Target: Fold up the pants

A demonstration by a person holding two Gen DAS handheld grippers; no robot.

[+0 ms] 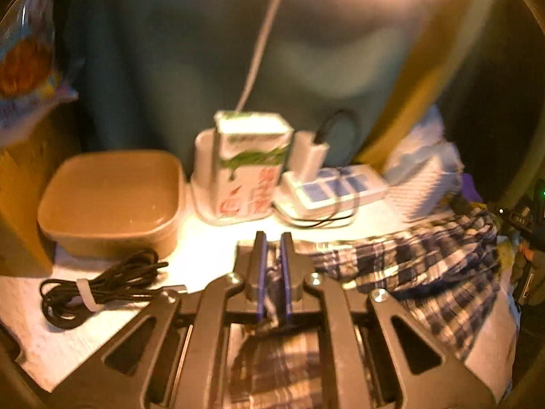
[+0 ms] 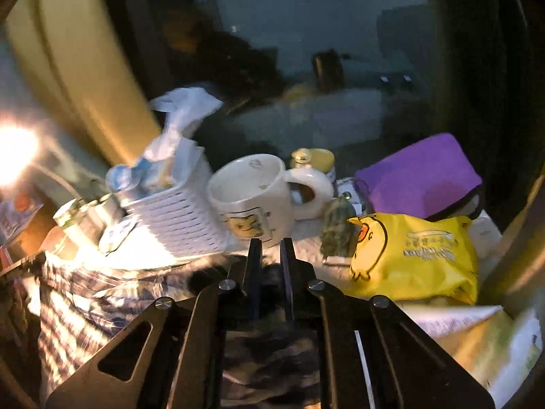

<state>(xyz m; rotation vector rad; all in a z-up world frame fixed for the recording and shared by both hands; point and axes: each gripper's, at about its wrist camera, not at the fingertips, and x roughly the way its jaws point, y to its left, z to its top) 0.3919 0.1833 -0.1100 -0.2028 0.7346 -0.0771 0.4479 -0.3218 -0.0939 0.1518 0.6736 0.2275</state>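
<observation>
Both claws are clamped on cloth: the left gripper (image 1: 272, 266) pinches a fold of the plaid pants (image 1: 419, 266) between nearly shut fingers, and the right gripper (image 2: 270, 262) appears to nip dark fabric of the same pants (image 2: 88, 300), though blur hides the contact. The pants lie bunched on the white table cover (image 1: 68, 334), spreading right of the left gripper and in front of the milk carton (image 1: 245, 167). Left of that carton sits a brown tub (image 1: 109, 197), with a coiled black cable (image 1: 98, 289) nearer; right of it, a power strip (image 1: 333, 187). This looks like an early fold, edges gathered. Next, both grips likely carry the cloth across together, clear of the mug (image 2: 252, 197) and yellow bag (image 2: 412, 259).
</observation>
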